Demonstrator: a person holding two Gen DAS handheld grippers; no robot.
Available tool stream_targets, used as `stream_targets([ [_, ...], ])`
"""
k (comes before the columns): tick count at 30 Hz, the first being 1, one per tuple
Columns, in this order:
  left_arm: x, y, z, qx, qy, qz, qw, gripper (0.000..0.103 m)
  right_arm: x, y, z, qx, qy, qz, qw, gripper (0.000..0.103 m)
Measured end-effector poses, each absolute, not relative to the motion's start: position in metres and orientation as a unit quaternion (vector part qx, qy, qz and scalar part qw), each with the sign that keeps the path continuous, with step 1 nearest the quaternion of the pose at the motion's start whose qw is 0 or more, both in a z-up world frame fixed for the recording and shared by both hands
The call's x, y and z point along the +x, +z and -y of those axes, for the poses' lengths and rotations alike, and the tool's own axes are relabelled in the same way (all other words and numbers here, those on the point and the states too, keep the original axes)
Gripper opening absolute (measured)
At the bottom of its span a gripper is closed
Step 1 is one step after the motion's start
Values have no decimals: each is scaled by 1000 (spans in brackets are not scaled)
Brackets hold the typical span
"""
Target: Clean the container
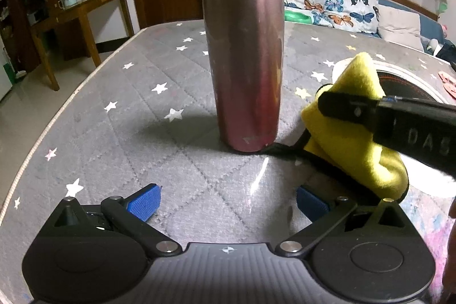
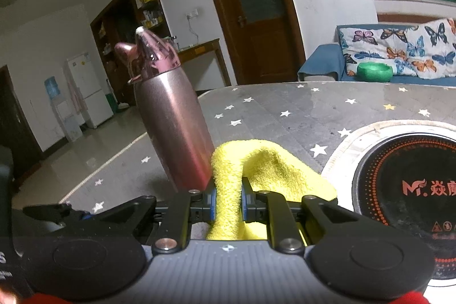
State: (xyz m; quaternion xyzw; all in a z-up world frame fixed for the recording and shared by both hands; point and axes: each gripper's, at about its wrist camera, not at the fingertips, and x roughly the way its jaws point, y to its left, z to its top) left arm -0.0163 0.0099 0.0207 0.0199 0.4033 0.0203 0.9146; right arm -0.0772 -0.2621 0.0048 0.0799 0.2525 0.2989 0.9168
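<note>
A tall pink metal bottle [image 1: 245, 61] stands upright on the grey star-patterned table cover [image 1: 142, 118]. It also shows in the right wrist view [image 2: 176, 127], left of centre. My left gripper [image 1: 226, 202] is open and empty, a short way in front of the bottle's base. My right gripper [image 2: 228, 202] is shut on a yellow cloth [image 2: 262, 164]. In the left wrist view the cloth [image 1: 356, 93] and the right gripper sit just right of the bottle's base, close to it; I cannot tell if they touch.
A round black induction hob [image 2: 410, 184] is set in the table on the right. A green bowl [image 2: 374, 71] and a butterfly-print cushion [image 2: 399, 47] lie beyond the table's far edge. A wooden side table [image 1: 85, 10] stands at the far left.
</note>
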Motion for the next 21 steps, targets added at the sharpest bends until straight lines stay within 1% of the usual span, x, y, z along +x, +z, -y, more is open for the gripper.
stream_targets([
  [7,-18,21,-10,22,26,-395,918,103,-85,4,256,48,293,-237,925,14],
  [21,-15,22,-16,24,35,-389,920,103,-86,4,262,47,291,-235,926,14],
])
